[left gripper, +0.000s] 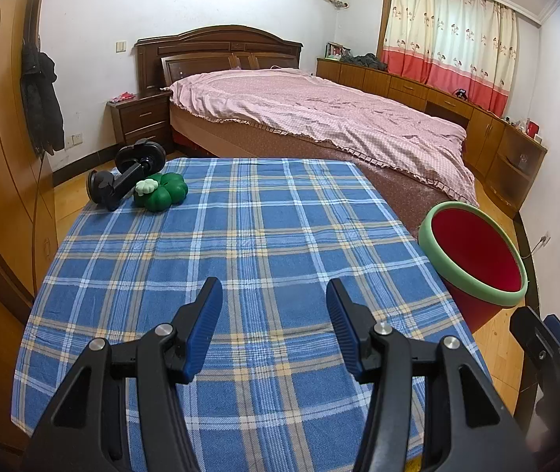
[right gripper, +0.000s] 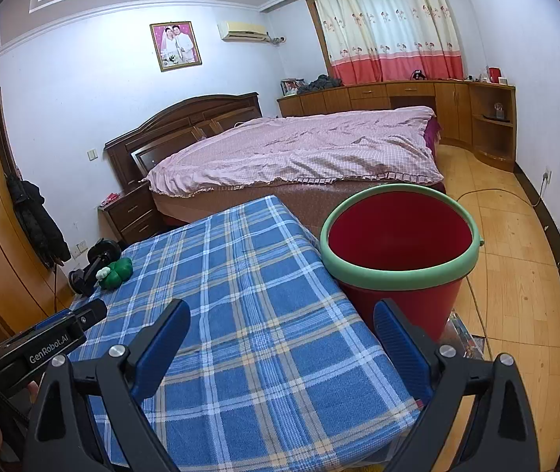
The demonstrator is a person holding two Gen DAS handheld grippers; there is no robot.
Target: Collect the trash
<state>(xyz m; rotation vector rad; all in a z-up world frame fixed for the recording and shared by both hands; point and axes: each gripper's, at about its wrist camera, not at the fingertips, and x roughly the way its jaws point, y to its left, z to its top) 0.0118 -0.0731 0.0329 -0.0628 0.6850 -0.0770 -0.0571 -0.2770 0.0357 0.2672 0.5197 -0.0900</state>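
Left gripper [left gripper: 274, 330] hovers low over the near part of the table [left gripper: 240, 244], which is covered in a blue plaid cloth; jaws partly open, blue pads apart, nothing between them, only cloth below. Right gripper [right gripper: 282, 348] sits at the near right edge of the same table, jaws spread wide and empty, left finger over the cloth, right finger in front of the red bucket [right gripper: 398, 275]. The bucket, with a green rim, stands just off the table's right side, upright, mouth open; its inside shows only red. In the left wrist view the bucket [left gripper: 476, 259] is right of and a bit beyond the left gripper. Items to collect lie at the far left corner of the table: a green clover-shaped toy [left gripper: 164, 192] with a small white flower piece on it, touching a black phone-holder mount [left gripper: 130, 173] with a suction cup lying on its side. Both are well apart from either gripper and across the table from the bucket. A bed with a pink cover [left gripper: 319, 118] stands beyond the table. In the right wrist view the left gripper's body shows at the near left edge.
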